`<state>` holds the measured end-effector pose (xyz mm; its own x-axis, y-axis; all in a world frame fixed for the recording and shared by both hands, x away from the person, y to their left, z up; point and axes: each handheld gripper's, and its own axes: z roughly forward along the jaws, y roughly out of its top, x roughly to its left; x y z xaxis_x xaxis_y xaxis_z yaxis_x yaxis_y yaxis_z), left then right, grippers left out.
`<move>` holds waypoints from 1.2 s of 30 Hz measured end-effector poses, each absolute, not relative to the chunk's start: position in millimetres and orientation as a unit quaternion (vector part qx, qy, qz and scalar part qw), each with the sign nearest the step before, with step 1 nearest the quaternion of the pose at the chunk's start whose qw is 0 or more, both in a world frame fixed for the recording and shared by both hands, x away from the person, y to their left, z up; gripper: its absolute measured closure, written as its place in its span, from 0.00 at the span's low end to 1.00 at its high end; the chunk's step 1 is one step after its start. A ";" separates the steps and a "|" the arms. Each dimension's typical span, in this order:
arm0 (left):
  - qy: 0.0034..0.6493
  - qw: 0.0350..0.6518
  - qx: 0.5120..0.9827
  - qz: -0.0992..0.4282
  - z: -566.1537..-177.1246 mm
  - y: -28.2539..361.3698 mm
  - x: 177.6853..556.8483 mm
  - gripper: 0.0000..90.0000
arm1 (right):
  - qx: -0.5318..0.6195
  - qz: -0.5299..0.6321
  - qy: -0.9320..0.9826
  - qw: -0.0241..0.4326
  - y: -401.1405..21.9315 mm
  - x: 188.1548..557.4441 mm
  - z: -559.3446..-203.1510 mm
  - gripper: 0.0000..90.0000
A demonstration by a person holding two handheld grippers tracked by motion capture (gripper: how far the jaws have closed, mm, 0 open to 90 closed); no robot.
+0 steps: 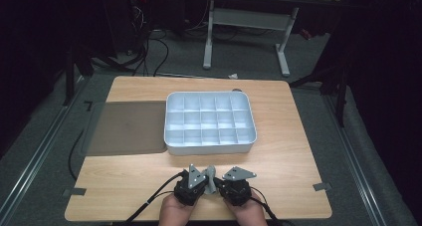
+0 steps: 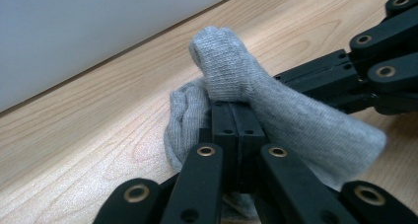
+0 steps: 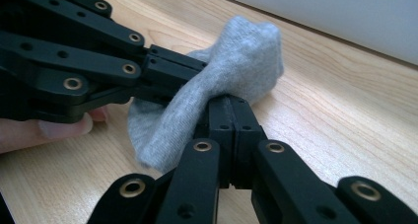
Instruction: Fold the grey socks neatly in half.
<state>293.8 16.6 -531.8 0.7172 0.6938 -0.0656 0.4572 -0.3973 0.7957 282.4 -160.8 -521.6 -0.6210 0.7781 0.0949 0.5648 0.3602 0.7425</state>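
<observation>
Hidden and cut-off parts

The grey sock [image 2: 296, 130] covers both sets of jaw tips; the forearms leave the high view's bottom edge; the tray [image 2: 88, 31] wall is blurred.

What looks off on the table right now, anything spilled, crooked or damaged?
Nothing is spilled or broken. The one odd thing is the grey sock: it is bunched up between the left tongs and the right tongs, both shut on it. The white divided tray sits square with its compartments empty.
</observation>
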 end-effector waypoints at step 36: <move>0.401 0.430 0.803 0.091 -522.5 71.1 302.0 0.85 | 0.421 0.418 0.792 0.145 -173.5 280.4 -521.1 0.99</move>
